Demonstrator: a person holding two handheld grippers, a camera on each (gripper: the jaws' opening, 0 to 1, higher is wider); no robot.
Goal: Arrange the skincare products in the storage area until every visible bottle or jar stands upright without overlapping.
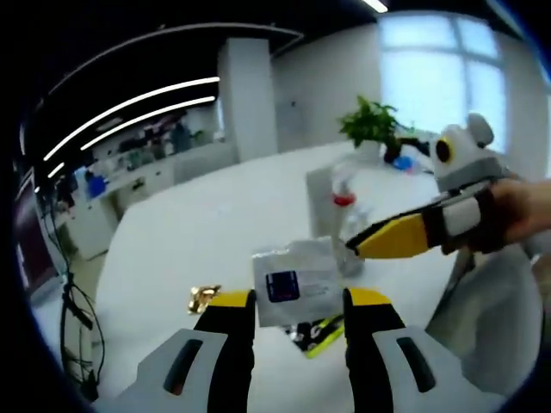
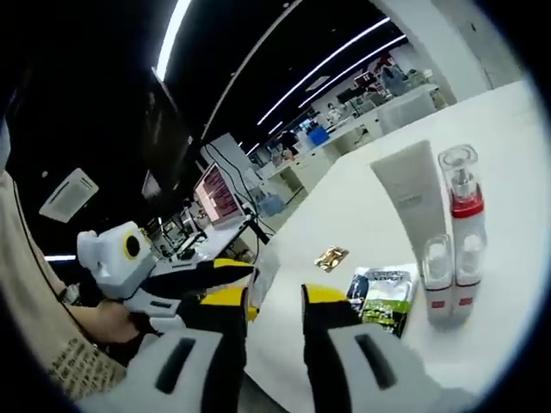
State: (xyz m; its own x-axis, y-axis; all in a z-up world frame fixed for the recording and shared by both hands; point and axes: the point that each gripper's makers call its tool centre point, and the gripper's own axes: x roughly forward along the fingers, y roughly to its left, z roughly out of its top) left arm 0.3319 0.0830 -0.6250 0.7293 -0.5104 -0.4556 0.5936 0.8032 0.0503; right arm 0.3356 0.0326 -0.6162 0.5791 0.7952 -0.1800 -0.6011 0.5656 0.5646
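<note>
Skincare items sit in a tight group on the white desk (image 2: pixel 362 215). In the right gripper view: a white tube (image 2: pixel 411 196) stands upright w/ its cap end down, a clear pump bottle w/ a red band (image 2: pixel 463 194) upright just beside it, and 2 small clear bottles w/ red labels (image 2: pixel 448 280) standing in front of those, touching each other. A green-and-dark sachet (image 2: pixel 379 299) lies flat just beside the small bottles, and a small gold packet (image 2: pixel 331 257) lies on the desk a bit apart from the rest.

In the left gripper view the same desk (image 1: pixel 198 232) carries the gold packet (image 1: pixel 204 297), a flat white sachet w/ a dark blue square (image 1: pixel 297 282) close ahead of my left claw (image 1: pixel 298 303), and a yellow-green packet (image 1: pixel 320 334) partly under it. Pump bottle (image 1: pixel 343 185) and tube (image 1: pixel 320 198) show further back, blurry.

Left claw: jaws held apart at a moderate gap, nothing gripped; the white sachet sits just past the tips. Right claw (image 2: pixel 274 299): jaws apart, narrower gap, holding nothing, over the desk edge short of the sachets.

My right claw comes into the left gripper view from the right (image 1: pixel 392 238), yellow tips near the white sachet; can't tell if touching. Left claw also shows in the right gripper view (image 2: pixel 202 274), low left, beside my hand (image 2: pixel 108 323). A green plant (image 1: pixel 372 123) stands at the desk's far end.
</note>
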